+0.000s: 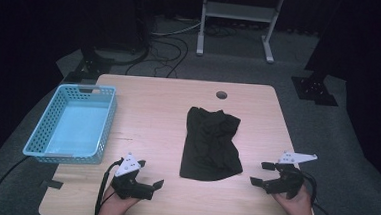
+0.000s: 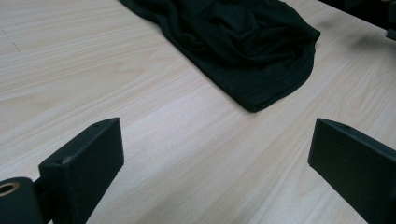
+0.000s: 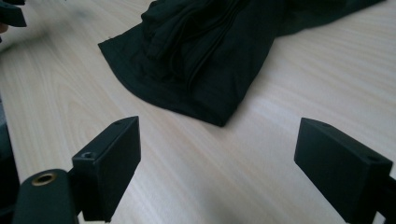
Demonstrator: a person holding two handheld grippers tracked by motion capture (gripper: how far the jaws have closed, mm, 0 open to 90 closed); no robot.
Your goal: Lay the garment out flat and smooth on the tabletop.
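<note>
Lying rumpled on pale wood table (image 1: pixel 153 115): black cloth (image 1: pixel 210 144); left gripper (image 1: pixel 149 184), right gripper (image 1: pixel 262 174) jaws wide.

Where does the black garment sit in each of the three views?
High view: black garment at table centre, between the two grippers.
Left gripper view: top centre to right, near hem corner toward the fingers.
Right gripper view: top centre, hem corner pointing down.
Shared landmark: the light wooden table beneath it.

Cloth (image 1: pixel 210 144) right of basket (image 1: pixel 72 125)
</note>
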